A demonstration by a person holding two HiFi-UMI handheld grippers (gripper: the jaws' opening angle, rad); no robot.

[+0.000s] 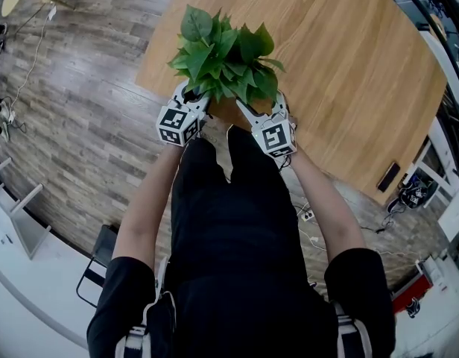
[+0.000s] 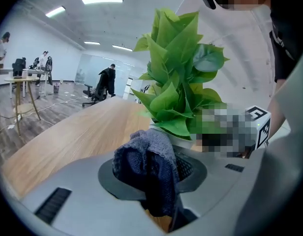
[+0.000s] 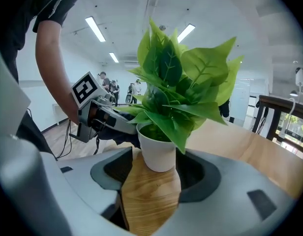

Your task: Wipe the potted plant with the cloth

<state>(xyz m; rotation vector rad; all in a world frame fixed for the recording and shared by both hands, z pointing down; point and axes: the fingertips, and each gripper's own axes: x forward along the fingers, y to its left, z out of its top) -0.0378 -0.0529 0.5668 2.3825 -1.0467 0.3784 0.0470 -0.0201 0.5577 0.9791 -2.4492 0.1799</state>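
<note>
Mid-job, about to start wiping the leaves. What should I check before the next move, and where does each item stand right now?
1. Cloth held: ok. The left tool is shut on the dark cloth.
2. Cloth on a leaf: cannot tell. It sits close under the lowest leaves; contact is unclear.
3. Pot steadied: not ok. The right tool has its jaws apart on either side of the white pot, not closed on it.
4. Pot upright on the table: ok.
5. Margin from the edge: not ok, probably. In the head view the plant stands close to the table's near edge.
</note>
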